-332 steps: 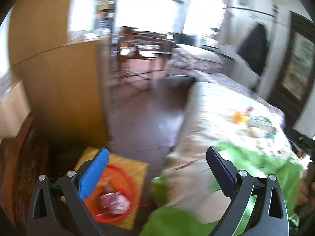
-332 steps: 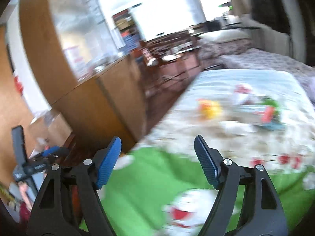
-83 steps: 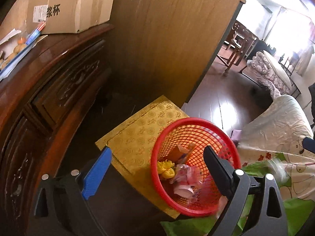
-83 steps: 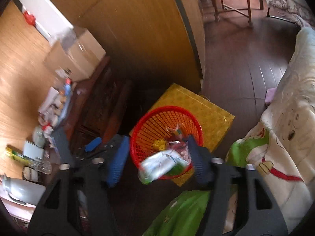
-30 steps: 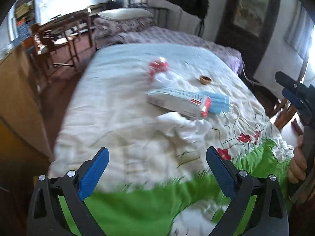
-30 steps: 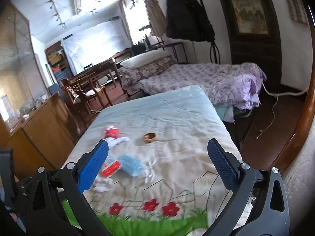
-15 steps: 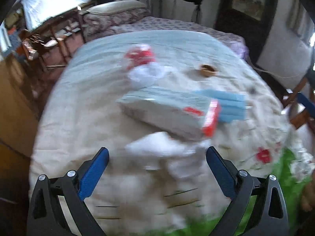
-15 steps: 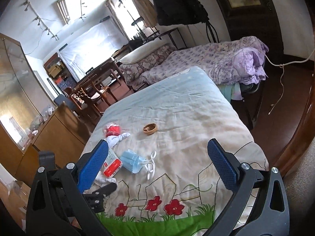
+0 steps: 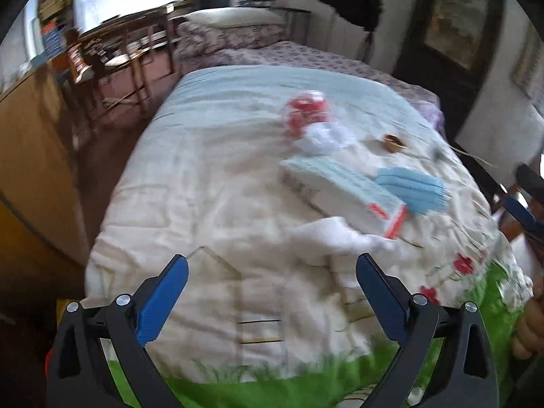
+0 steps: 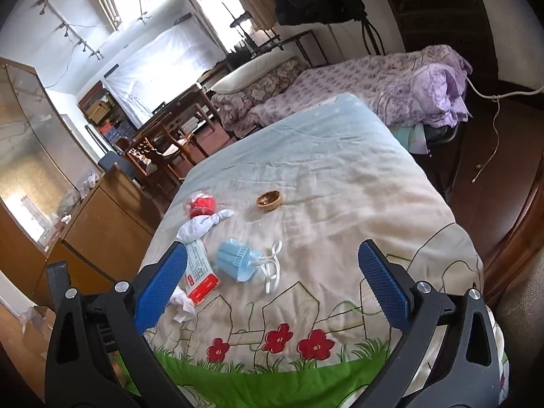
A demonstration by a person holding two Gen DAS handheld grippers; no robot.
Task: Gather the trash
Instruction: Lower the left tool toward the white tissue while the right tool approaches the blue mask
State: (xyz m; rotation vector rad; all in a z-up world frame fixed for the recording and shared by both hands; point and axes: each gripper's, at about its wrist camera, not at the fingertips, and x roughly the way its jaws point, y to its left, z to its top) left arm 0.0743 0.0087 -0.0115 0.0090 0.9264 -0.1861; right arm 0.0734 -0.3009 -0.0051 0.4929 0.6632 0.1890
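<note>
Trash lies scattered on a quilted bed (image 10: pixel 340 170): a pale box with a red end (image 9: pixel 340 193) (image 10: pixel 200 272), a blue face mask (image 9: pixel 411 187) (image 10: pixel 238 261), a white crumpled tissue (image 9: pixel 340 234) (image 10: pixel 180 302), a knotted white bag (image 10: pixel 204 224) (image 9: pixel 319 139), a red-and-clear wrapper (image 10: pixel 200 204) (image 9: pixel 306 108) and a small brown shell (image 10: pixel 268 200) (image 9: pixel 394 142). My left gripper (image 9: pixel 272 295) is open and empty, above the bed short of the tissue. My right gripper (image 10: pixel 272 285) is open and empty, above the mask's near side.
A wooden cabinet (image 9: pixel 30 156) (image 10: pixel 102 224) stands left of the bed, with dark floor between. A second bed with purple bedding (image 10: pixel 391 81) lies beyond. Chairs and a table (image 10: pixel 170 136) stand at the back. A hand (image 9: pixel 530 323) shows at the right edge.
The left gripper has drawn back and up from the trash, so the box and tissue look farther away. The right gripper has edged closer to the bed. Both stay open.
</note>
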